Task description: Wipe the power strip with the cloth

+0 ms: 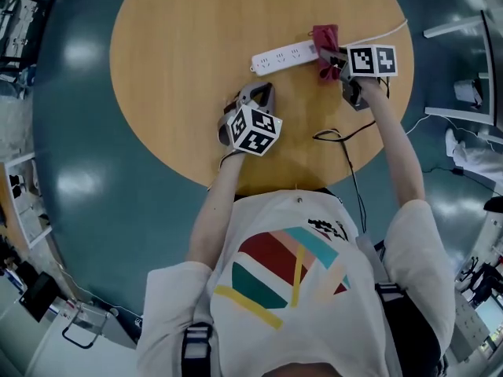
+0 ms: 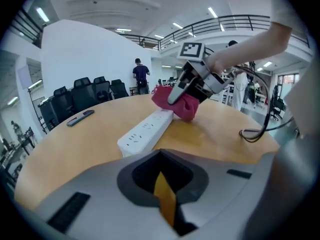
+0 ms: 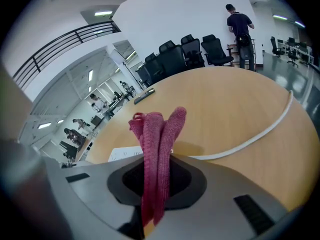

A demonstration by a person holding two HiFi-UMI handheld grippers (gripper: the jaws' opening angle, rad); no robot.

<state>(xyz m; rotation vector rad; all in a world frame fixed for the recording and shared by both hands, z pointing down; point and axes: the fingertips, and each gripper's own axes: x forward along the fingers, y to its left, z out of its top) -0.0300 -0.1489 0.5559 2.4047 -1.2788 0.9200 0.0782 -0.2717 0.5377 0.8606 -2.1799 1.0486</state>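
Note:
The white power strip (image 1: 284, 56) lies on the round wooden table (image 1: 181, 61), with its cord running off to the right. My right gripper (image 1: 333, 61) is shut on the red cloth (image 1: 325, 36), which it holds against the strip's right end. In the right gripper view the cloth (image 3: 157, 144) stands folded between the jaws, with the strip (image 3: 124, 155) just beyond. My left gripper (image 1: 256, 94) hovers near the table's front, a short way off the strip's left end, shut and empty. Its own view shows the strip (image 2: 145, 132), the cloth (image 2: 181, 105) and the right gripper (image 2: 192, 84).
A black cable (image 1: 339, 136) loops near the table's front right edge. A dark flat device (image 2: 80, 118) lies at the far side of the table. Office chairs (image 2: 95, 91) and a standing person (image 2: 140, 76) are beyond the table.

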